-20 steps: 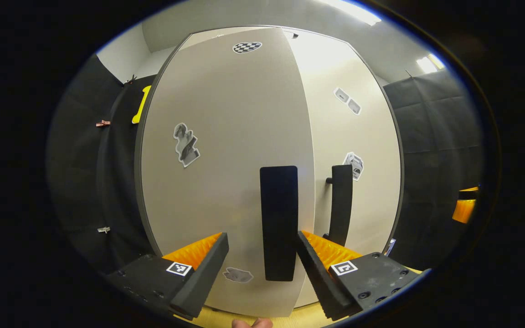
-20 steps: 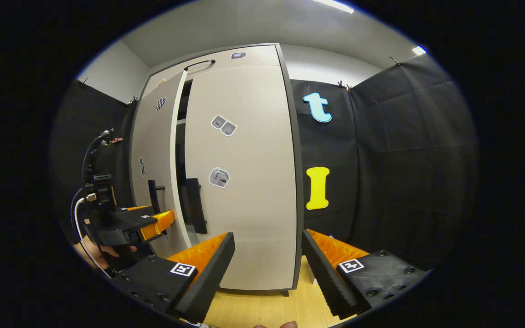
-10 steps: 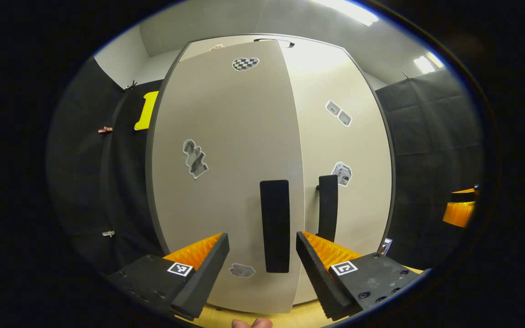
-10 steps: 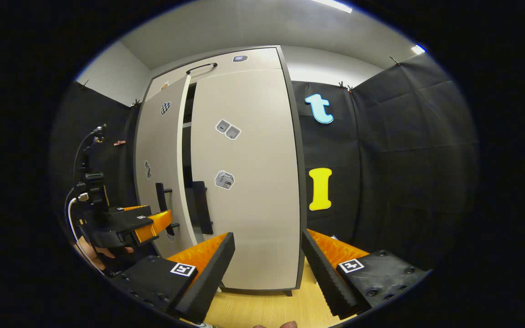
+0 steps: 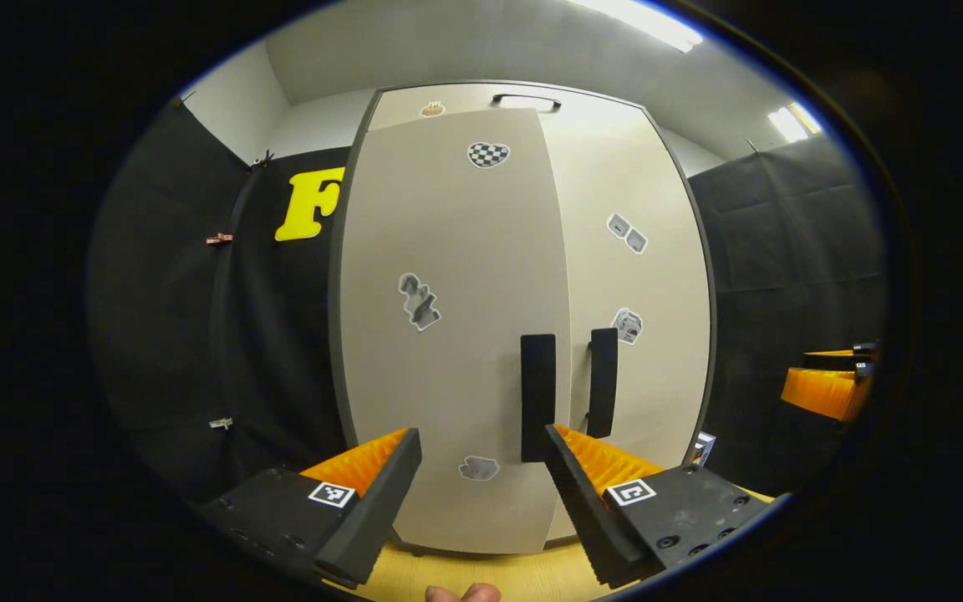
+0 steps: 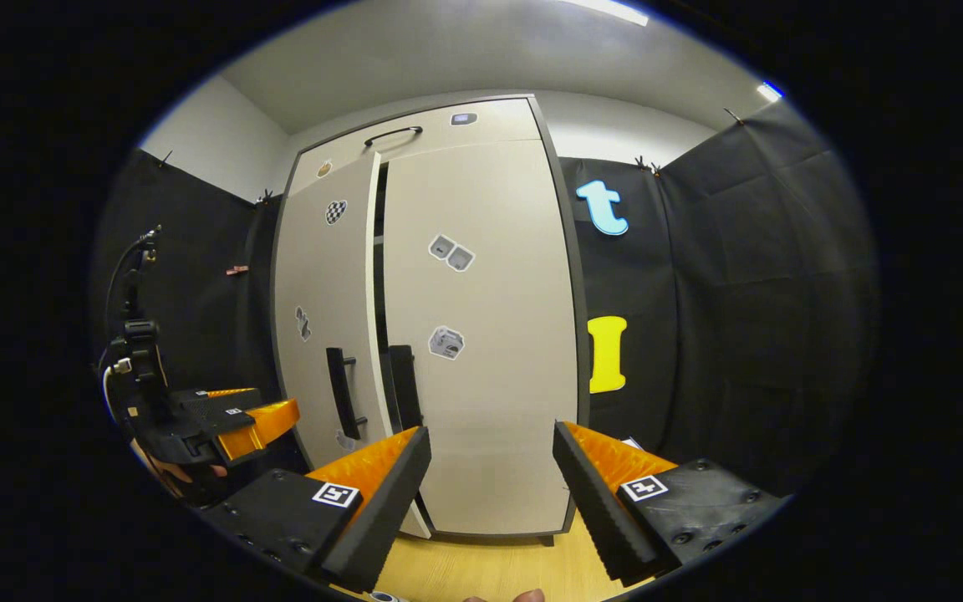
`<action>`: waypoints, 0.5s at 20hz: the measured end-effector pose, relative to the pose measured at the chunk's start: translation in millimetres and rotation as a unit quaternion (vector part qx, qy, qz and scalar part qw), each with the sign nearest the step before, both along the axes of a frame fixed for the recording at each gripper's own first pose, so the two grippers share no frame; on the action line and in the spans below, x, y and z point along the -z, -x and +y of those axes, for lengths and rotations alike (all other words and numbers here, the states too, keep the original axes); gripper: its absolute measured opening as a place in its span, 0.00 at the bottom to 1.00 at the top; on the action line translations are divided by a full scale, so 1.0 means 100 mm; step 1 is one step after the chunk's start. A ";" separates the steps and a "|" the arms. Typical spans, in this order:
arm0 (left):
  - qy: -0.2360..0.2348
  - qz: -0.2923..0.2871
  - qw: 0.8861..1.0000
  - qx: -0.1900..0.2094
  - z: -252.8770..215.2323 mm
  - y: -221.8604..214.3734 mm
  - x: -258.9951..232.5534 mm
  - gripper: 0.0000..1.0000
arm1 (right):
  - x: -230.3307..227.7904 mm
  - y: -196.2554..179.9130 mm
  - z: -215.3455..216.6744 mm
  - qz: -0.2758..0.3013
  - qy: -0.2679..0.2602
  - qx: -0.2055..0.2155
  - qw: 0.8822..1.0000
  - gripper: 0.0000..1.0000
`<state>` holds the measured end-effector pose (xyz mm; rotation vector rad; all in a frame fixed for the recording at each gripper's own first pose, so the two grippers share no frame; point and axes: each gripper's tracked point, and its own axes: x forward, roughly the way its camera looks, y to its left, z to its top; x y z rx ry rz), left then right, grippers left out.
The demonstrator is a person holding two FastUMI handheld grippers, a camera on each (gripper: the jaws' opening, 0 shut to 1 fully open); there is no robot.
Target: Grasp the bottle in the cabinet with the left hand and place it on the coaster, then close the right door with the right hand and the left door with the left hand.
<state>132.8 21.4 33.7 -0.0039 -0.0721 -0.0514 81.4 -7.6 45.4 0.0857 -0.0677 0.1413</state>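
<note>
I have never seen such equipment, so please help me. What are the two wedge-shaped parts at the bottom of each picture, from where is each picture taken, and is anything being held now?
A person holds a two-finger tool, called a gripper, in each hand, and a camera rides on each one. The wedges are that gripper's own fingers. In the left gripper view, the left gripper is open and holds nothing; it faces the cabinet's left door, near its dark handle. In the right gripper view, the right gripper is also open and empty. This view shows the right door closed, the left door still slightly ajar with a dark gap between them, and the left gripper farther off at the left. The cabinet stands on a wooden surface.
</note>
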 end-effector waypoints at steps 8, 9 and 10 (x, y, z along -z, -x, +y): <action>0.010 0.007 1.000 -0.007 0.08 0.31 0.03 0.94 | 0.02 0.03 0.15 0.001 0.003 -0.008 1.000 0.97; 0.010 0.006 1.000 -0.008 0.10 0.34 0.04 0.94 | 0.02 0.04 0.16 0.000 0.003 -0.008 1.000 0.97; 0.009 0.006 1.000 -0.010 0.11 0.37 0.05 0.94 | 0.02 0.04 0.17 0.000 0.002 -0.008 1.000 0.97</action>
